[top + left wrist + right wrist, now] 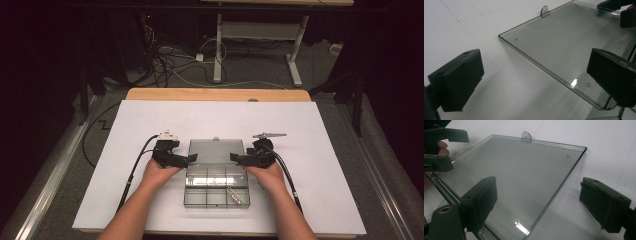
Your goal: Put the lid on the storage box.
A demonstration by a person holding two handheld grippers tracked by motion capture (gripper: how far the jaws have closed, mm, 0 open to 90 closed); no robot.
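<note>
1. A white table top (150,120) lies under everything, its wooden far edge showing beyond the white sheet.
2. A clear plastic compartment box (216,186) sits near the middle of the table toward the near edge, its lid (216,150) swung open and lying flat on the far side of the tray. The lid carries a small hanging tab (216,138) at its far edge. In the near right compartment lies a small clear item (237,195), too small to tell what.
3. Two forearms come in from the near edge, angled inward, each hand level with the hinge line of the box.
4. The left gripper (192,158) points right toward the lid's left edge. In the left gripper view its jaws stand wide apart, one over bare table, the other over the lid's near left corner (599,102), pressing on nothing.
5. The right gripper (234,158) points left, mirror to the other. Its jaws straddle the lid's right edge (559,187), open, with no pad touching the plastic.
</note>
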